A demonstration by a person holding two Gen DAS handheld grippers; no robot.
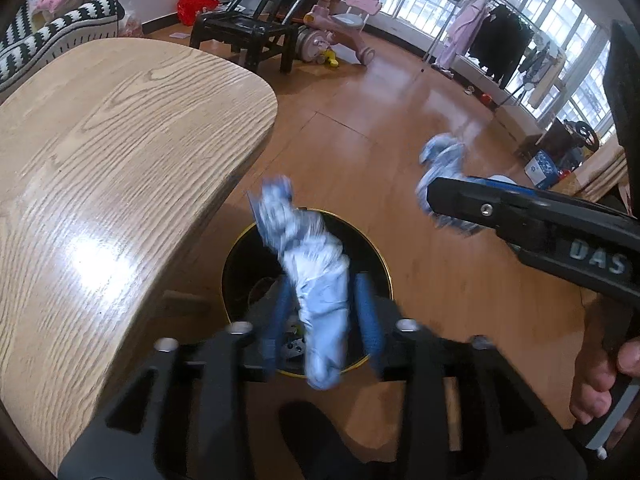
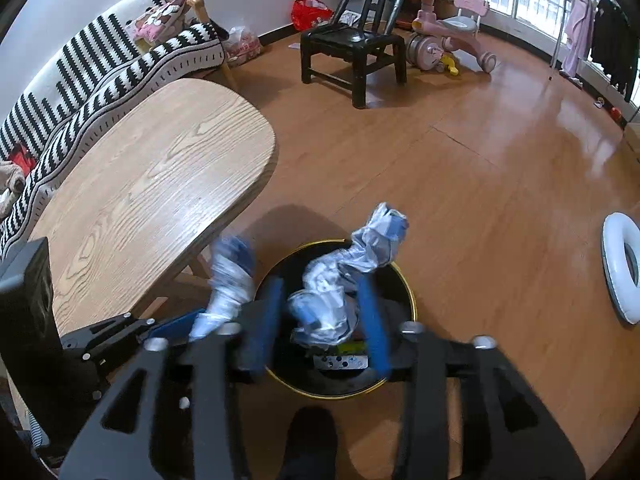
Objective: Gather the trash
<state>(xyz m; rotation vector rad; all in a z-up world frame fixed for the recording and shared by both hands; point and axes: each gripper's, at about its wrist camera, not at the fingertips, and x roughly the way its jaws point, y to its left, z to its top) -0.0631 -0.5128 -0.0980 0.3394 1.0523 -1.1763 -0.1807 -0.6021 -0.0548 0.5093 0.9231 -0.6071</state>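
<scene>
Directly beneath both claws a round black bin [image 1: 240, 264] with a thin gold rim is seen standing on the wooden floor [image 1: 400, 128], close to the rounded end of the pale oak tabletop [image 1: 120, 152]. In the left wrist view, a crumpled white-and-blue wrapper [image 1: 316, 272] is shown between the blue pads of the left claw [image 1: 324, 316], over the bin's mouth. A gap can be made out between pad and wrapper on each side, so the left claw is parted and the wrapper is not pressed; the wrapper's lower end is blurred.

In the right wrist view, a second crumpled white-and-blue wrapper [image 2: 340, 280] is seen between the pads of the right claw [image 2: 324, 312], likewise above the bin. Space is visible on its left side, and the pads are set fairly wide; no pressing grip is shown. Other litter is glimpsed at the bottom of the bin, too small to be told apart.

Each claw is caught in the other's camera: the right one enters from the right edge of the left view, with part of a hand [image 1: 600, 384] on its handle. A black wooden chair [image 2: 352, 44] and a pink ride-on toy [image 2: 448, 28] are seen well apart from the bin, toward the windows, and a striped sofa [image 2: 80, 80] lies behind the tabletop.
</scene>
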